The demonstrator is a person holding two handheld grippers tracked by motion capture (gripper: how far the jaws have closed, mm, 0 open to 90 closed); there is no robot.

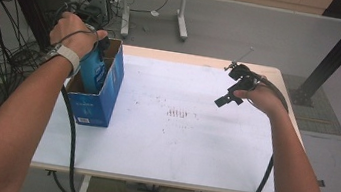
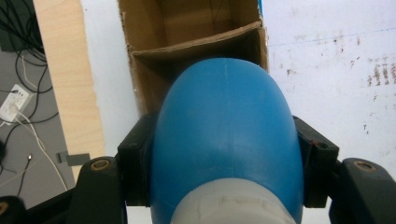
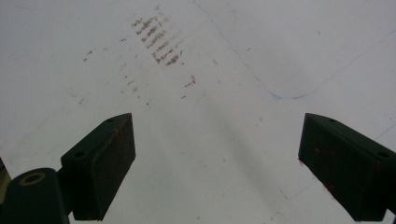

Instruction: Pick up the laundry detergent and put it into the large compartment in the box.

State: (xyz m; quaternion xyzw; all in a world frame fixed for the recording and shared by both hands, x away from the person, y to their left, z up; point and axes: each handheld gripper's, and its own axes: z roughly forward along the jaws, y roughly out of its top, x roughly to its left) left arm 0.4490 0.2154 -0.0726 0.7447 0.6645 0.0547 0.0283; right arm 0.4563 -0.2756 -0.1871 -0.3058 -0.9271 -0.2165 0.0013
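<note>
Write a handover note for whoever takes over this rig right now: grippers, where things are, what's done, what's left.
Left gripper: shut on the blue plastic bottle with a white cap, bottom end pointing into the near compartment of the blue cardboard box with a divider at the table's left edge.
Right gripper: open, empty, held over the bare white table.
Done: bottle gripped and partly in the box.
Left: probably lower it fully and release.

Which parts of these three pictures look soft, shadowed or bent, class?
High view: even light, table edges bowed by the wide lens. Left gripper view: blue bottle close and slightly soft, box interior shadowed. Right gripper view: faint shadow across the table, stains fairly sharp.
</note>
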